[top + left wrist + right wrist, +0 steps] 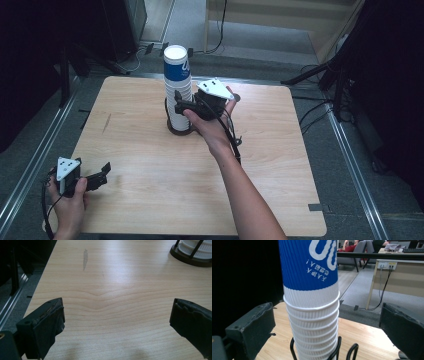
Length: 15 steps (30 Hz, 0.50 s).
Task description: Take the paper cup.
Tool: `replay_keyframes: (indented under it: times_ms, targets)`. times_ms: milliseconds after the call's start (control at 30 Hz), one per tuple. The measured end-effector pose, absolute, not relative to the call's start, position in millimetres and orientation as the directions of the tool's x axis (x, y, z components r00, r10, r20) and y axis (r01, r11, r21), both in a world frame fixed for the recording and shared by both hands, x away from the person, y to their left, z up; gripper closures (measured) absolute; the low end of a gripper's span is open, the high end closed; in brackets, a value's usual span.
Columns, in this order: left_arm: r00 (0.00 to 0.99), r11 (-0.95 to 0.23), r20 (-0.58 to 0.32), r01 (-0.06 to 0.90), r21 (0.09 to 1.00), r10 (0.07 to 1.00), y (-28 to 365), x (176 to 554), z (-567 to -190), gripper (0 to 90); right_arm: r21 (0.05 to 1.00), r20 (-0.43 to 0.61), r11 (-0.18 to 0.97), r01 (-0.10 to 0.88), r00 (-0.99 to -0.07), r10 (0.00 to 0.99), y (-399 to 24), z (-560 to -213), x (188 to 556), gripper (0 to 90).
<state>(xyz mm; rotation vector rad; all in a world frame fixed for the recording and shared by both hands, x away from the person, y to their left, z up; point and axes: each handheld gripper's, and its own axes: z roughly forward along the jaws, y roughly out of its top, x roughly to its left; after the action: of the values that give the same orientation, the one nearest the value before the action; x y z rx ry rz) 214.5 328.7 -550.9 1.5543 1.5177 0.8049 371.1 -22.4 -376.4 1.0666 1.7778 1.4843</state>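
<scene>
right claw (327, 322) open beside the cup stack (312, 302).

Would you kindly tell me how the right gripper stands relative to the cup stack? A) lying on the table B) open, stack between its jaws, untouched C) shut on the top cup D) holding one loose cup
B: the right gripper has its jaws wide apart, clear of the paper cup stack on both sides.
</scene>
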Motion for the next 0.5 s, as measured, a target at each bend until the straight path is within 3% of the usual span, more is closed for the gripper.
replay_keyframes:
  times_ms: [500]
  targets:
    - [0.083,0.042,-0.094,0.485,0.873,0.992,329,215,-551,0.6,0.979,0.037,0.069,0.194,-0.495,0.868,13,-372,396,6.0]
